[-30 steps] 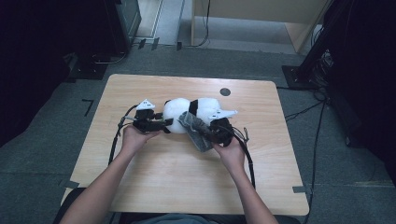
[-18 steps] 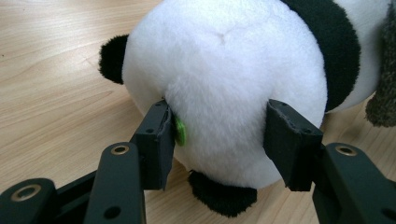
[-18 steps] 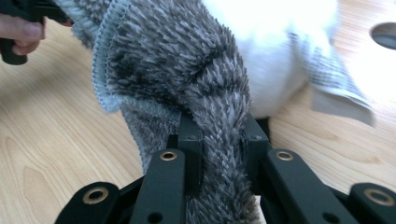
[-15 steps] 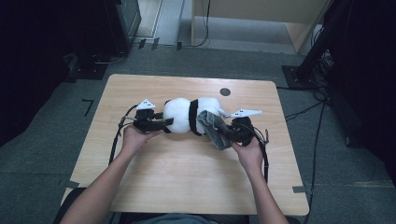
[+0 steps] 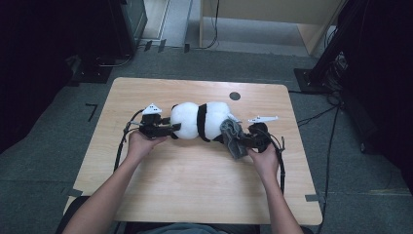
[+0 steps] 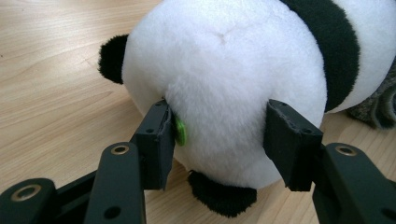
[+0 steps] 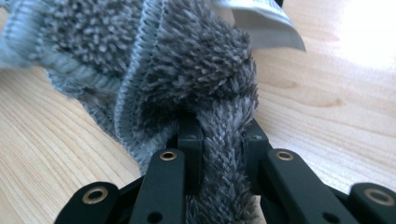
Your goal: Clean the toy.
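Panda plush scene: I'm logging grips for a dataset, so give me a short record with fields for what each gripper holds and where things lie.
surface: wooden table
main item: panda plush, lying on its side
left gripper: jaws clamped on the plush's white end
right gripper: jaws shut on a grey fuzzy cloth
cloth position: at the plush's right end in the high view
cloth detail: pale label

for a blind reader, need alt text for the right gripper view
The right gripper is shut on a bunched grey cloth, its shaggy pile filling the upper frame. A pale wooden table lies beneath.
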Tool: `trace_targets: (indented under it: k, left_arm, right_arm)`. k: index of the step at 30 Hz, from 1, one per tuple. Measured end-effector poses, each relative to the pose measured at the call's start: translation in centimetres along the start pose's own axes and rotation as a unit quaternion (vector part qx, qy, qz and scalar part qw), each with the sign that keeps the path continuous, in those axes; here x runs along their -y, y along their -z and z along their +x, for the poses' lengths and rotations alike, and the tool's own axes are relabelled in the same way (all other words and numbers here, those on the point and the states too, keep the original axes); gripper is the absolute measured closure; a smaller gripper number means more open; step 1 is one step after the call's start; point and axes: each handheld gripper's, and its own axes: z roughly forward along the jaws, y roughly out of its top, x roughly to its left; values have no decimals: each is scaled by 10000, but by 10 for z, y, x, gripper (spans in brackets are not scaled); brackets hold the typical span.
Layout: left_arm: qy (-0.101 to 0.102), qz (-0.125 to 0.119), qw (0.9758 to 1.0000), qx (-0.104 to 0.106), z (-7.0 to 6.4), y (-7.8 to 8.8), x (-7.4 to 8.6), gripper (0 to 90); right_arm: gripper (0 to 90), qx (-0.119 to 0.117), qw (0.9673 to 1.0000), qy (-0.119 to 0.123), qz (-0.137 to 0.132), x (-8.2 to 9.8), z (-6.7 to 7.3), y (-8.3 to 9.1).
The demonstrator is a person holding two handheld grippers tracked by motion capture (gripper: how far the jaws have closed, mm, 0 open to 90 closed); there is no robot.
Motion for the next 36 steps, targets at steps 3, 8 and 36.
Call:
trace_targets:
  k: [3, 8, 36]
  left_arm:
    - [16, -5, 10000, 18, 1, 0, 0, 460]
    - [60, 11, 10000, 20, 1, 0, 0, 455]
    - [120, 87, 9999, 40, 1, 1, -2, 442]
  right_arm:
    - [768, -103, 9999, -95, -21, 2, -3, 1]
    - [772, -93, 9999, -9, -137, 1, 2, 14]
    - [775, -1331, 9869, 864, -304, -58, 114, -47]
